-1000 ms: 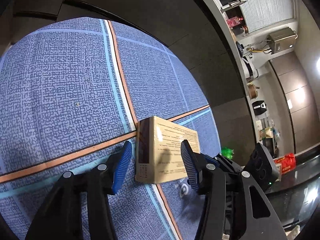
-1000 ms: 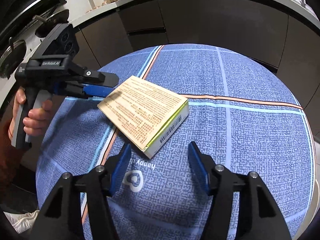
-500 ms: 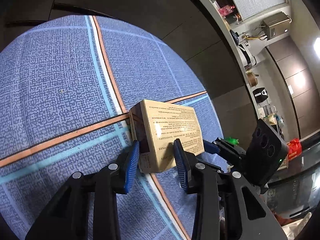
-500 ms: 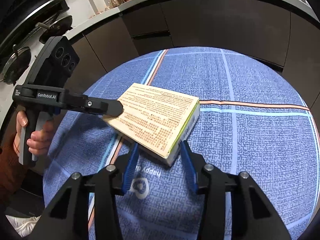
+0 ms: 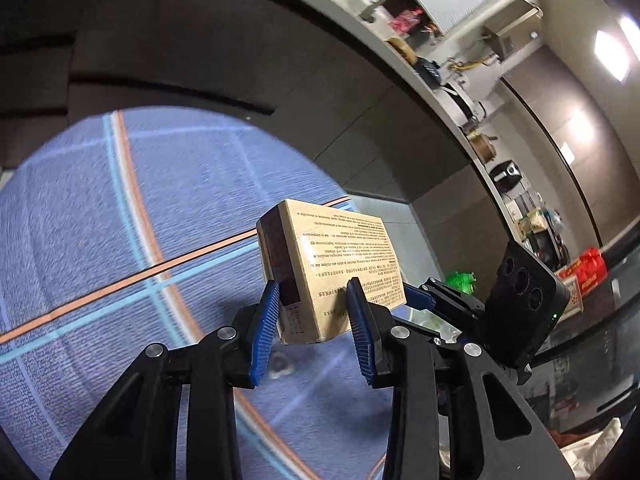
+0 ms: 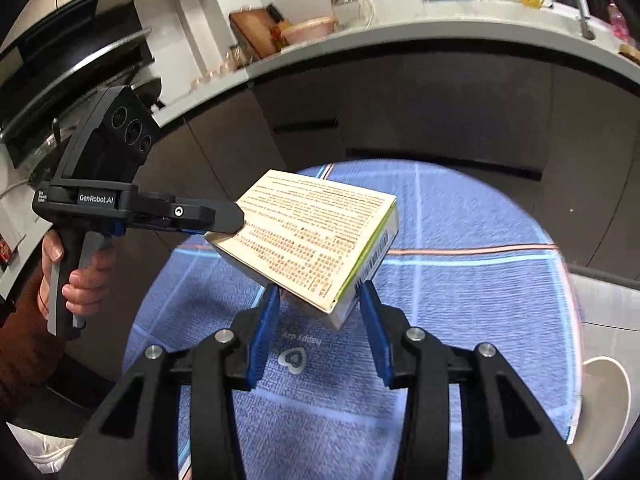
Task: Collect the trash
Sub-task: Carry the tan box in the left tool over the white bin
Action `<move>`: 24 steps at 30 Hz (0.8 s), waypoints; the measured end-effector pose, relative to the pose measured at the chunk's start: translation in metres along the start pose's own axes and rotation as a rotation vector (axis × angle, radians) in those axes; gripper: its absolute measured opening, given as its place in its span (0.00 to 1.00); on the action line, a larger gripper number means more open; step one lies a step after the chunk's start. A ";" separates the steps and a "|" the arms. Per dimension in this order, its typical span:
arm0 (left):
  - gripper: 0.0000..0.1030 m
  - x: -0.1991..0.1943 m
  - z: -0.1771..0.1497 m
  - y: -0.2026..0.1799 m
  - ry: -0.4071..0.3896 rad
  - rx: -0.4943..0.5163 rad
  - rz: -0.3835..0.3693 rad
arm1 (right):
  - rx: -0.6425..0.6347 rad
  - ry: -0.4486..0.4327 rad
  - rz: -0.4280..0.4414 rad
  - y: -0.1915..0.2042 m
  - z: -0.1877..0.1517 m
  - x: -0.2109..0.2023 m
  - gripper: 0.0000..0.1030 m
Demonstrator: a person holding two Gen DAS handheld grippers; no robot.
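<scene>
A flat tan cardboard box (image 5: pixel 340 272) printed with small text hangs in the air above the round blue table. My left gripper (image 5: pixel 312 304) is shut on one corner of it, blue pads pressing both faces. The same box (image 6: pixel 316 240), with a green edge and a barcode, fills the middle of the right wrist view. My right gripper (image 6: pixel 320 300) is shut on its near corner. The left gripper (image 6: pixel 224 216) also shows there, clamped on the box's far left corner, with a person's hand (image 6: pixel 80 280) on its handle. The right gripper's body (image 5: pixel 520 300) appears behind the box.
The blue tablecloth (image 6: pixel 460 312) with orange and light-blue stripes lies below. Dark cabinets (image 6: pixel 400 120) under a grey counter curve around the table. A green object (image 5: pixel 460 280) and a red package (image 5: pixel 592 264) sit at the far right. A white chair edge (image 6: pixel 604 392) stands at the right.
Both grippers closed on opposite corners of the box, then lifted it off the tablecloth. It now hangs tilted above the table, and both views show more of the kitchen.
</scene>
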State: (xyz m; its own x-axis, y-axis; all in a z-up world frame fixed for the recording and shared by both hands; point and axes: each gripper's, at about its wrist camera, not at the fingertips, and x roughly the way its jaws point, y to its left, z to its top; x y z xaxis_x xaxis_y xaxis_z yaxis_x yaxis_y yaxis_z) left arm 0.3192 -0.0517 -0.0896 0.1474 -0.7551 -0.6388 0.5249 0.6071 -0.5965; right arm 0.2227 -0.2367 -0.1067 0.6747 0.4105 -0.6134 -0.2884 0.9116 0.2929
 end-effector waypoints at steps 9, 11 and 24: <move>0.32 0.033 0.013 -0.082 0.030 0.122 -0.042 | 0.061 -0.107 -0.061 -0.034 -0.019 -0.077 0.41; 0.32 0.043 0.012 -0.096 0.043 0.150 -0.049 | 0.079 -0.123 -0.079 -0.045 -0.028 -0.093 0.41; 0.32 0.131 0.014 -0.160 0.151 0.198 -0.159 | 0.206 -0.212 -0.183 -0.108 -0.077 -0.170 0.40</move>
State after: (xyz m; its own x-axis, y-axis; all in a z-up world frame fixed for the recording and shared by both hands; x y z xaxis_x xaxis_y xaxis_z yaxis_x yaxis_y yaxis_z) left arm 0.2662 -0.2516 -0.0707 -0.0685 -0.7823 -0.6191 0.6869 0.4131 -0.5979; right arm 0.0875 -0.4035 -0.0906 0.8348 0.2072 -0.5100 -0.0205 0.9375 0.3473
